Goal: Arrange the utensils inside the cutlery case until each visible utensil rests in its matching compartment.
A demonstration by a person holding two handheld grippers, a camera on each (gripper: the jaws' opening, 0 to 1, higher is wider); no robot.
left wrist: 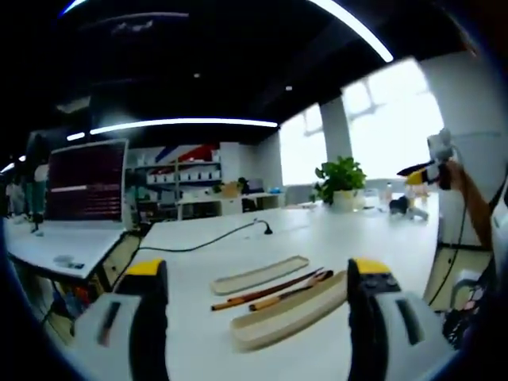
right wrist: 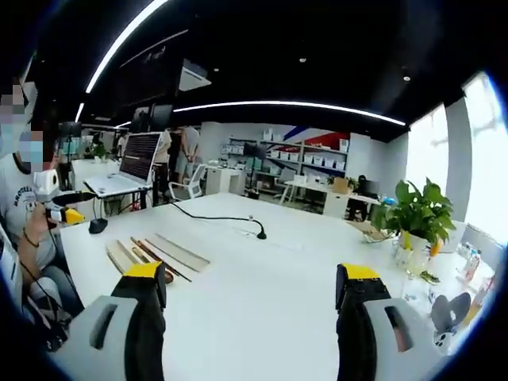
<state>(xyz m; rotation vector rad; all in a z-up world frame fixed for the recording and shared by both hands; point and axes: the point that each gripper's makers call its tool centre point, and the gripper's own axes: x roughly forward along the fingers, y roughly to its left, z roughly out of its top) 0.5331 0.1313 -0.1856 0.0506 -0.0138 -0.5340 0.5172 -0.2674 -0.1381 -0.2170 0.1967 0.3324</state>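
Tabletop (left wrist: 333, 238): white; case halves and utensils laid near its edge.
Cutlery case (left wrist: 290, 311): two open trays; utensils (left wrist: 270, 291), apparently chopsticks, between them.
Fingers: both grippers released, nothing held.
Risk: slim utensils could roll off if nudged.

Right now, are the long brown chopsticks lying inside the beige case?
No, the long brown chopsticks lie on the white table between the two beige case halves, not inside either.
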